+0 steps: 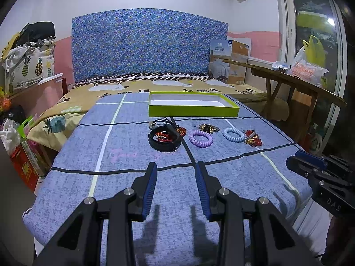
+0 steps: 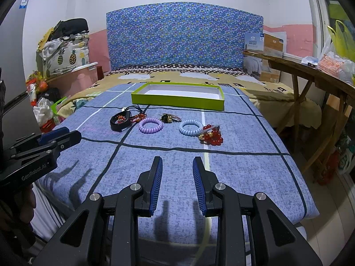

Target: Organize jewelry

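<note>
A lime green box [image 1: 193, 110] [image 2: 177, 103] with a white inside lies on the blue checked cloth [image 1: 133, 188] [image 2: 244, 173], nothing in it. In front of it runs a row of jewelry: a black band with red pieces and cords [image 1: 164, 138] [image 2: 121, 120], a purple coil ring [image 1: 200, 138] [image 2: 150, 125], a gold and dark piece [image 1: 208, 128] [image 2: 169, 118], a pale blue coil ring [image 1: 234, 134] [image 2: 190, 128], and red beads [image 1: 254, 138] [image 2: 212, 137]. My left gripper [image 1: 176, 168] [image 2: 66, 134] stands open, well short of the row. My right gripper [image 2: 177, 163] [image 1: 295, 158] is open too, nothing between its fingers.
The cloth covers the foot of a bed with a blue patterned headboard [image 1: 148, 44] [image 2: 184, 35]. A wooden bench [image 1: 297, 82] [image 2: 310, 73] with bags runs along the right. Bags and boxes crowd the floor at the left [image 1: 22, 146] [image 2: 46, 110].
</note>
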`<state>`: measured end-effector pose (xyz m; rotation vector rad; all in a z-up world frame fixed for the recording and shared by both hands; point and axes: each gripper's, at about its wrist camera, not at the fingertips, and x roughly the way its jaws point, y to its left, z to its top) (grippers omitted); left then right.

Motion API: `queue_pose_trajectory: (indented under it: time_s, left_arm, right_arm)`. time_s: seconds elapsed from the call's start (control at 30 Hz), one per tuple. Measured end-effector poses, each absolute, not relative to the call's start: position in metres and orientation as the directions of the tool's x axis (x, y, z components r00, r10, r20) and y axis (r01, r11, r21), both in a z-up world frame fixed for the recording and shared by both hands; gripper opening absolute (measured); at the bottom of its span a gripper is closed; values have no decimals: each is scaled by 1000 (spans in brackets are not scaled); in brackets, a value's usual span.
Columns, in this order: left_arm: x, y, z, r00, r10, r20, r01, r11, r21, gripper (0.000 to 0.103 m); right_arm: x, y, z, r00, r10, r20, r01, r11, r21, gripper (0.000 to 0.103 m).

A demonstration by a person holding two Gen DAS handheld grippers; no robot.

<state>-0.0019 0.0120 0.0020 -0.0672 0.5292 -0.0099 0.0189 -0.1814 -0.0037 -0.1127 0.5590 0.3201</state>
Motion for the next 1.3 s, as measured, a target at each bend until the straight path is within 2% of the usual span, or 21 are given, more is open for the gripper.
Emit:
queue_pose_trajectory:
  time_s: [1.3]
  left_arm:
    - [-1,14,-2,856,-30,-517,-6,998,-69,37]
  right_arm:
    - [17,-180,0,798,270,-538,-332,943,-18,29]
